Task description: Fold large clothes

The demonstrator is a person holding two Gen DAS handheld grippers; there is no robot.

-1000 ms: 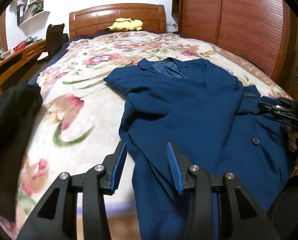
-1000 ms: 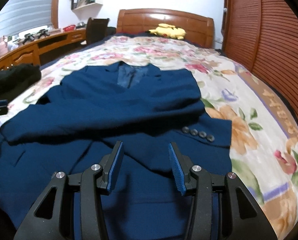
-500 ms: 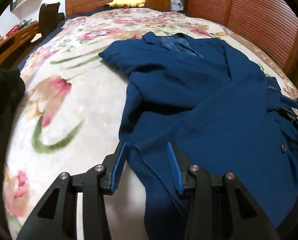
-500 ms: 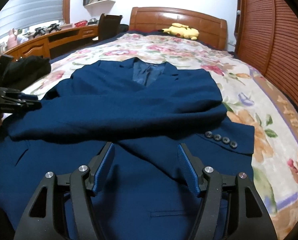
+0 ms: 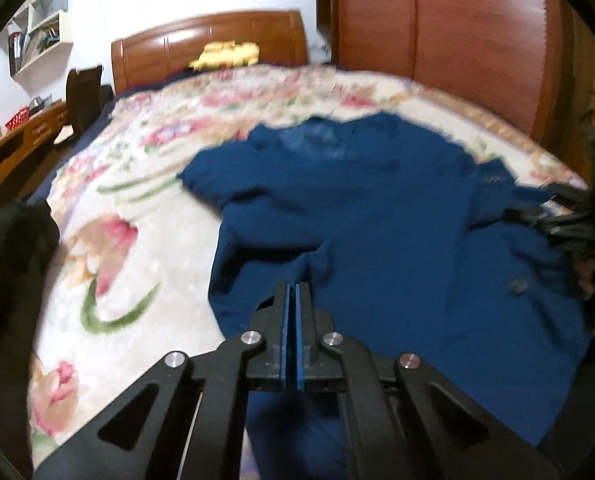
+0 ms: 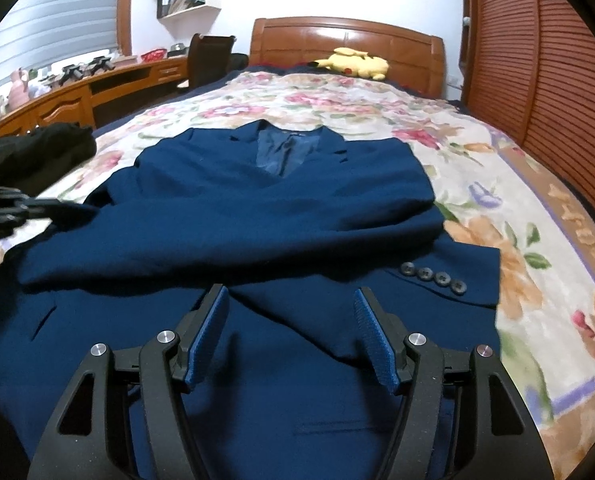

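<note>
The blue jacket [image 6: 281, 216] lies flat on the flowered bed [image 6: 537, 240], filling the middle and lower part of both frames. The left gripper [image 5: 295, 308] is pressed together on a ridge of its cloth at lower centre, while the right gripper [image 6: 291, 336] is spread wide above the hem, holding nothing. I judge the thin pinch could slip, or drag the crossed sleeves out of place, if pulled alone.

One blue jacket [image 6: 281, 216], four cuff buttons [image 6: 433, 276], one yellow plush toy [image 6: 353, 63].
</note>
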